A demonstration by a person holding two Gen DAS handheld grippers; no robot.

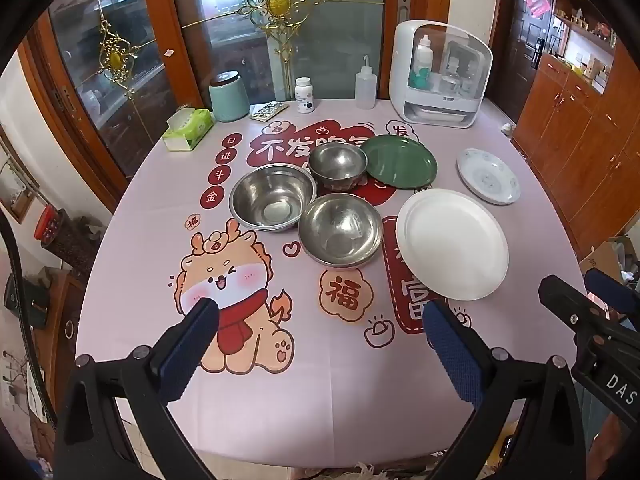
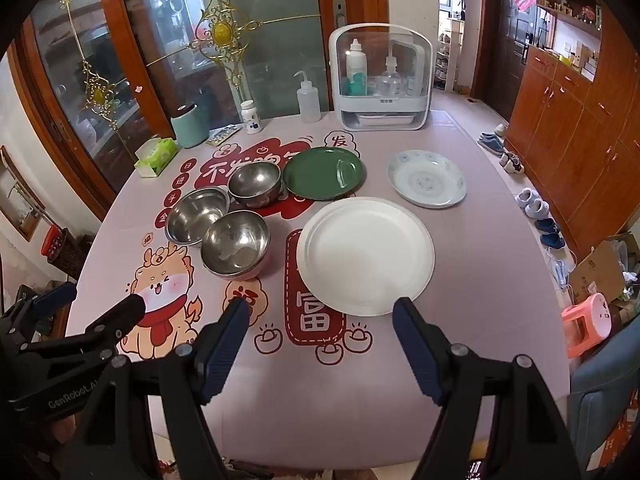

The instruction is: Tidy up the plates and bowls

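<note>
Three steel bowls cluster mid-table: a wide one (image 1: 273, 201) (image 2: 197, 215), a near one (image 1: 340, 229) (image 2: 235, 243) and a small far one (image 1: 338, 165) (image 2: 254, 182). Right of them lie a green plate (image 1: 398, 161) (image 2: 324, 173), a big white plate (image 1: 452, 243) (image 2: 365, 255) and a patterned plate (image 1: 488, 175) (image 2: 426, 178). My left gripper (image 1: 320, 312) hovers open over the table's near part, nothing between its fingers. My right gripper (image 2: 321, 312) is open too, just short of the white plate's near rim. Each gripper shows at the edge of the other's view.
Along the table's far edge stand a white cabinet with bottles (image 1: 440, 74), a squeeze bottle (image 1: 365, 86), a pill jar (image 1: 305, 95), a teal canister (image 1: 229, 96) and a tissue box (image 1: 188, 129). Wooden cupboards (image 2: 568, 128) and shoes (image 2: 536, 208) line the floor at right.
</note>
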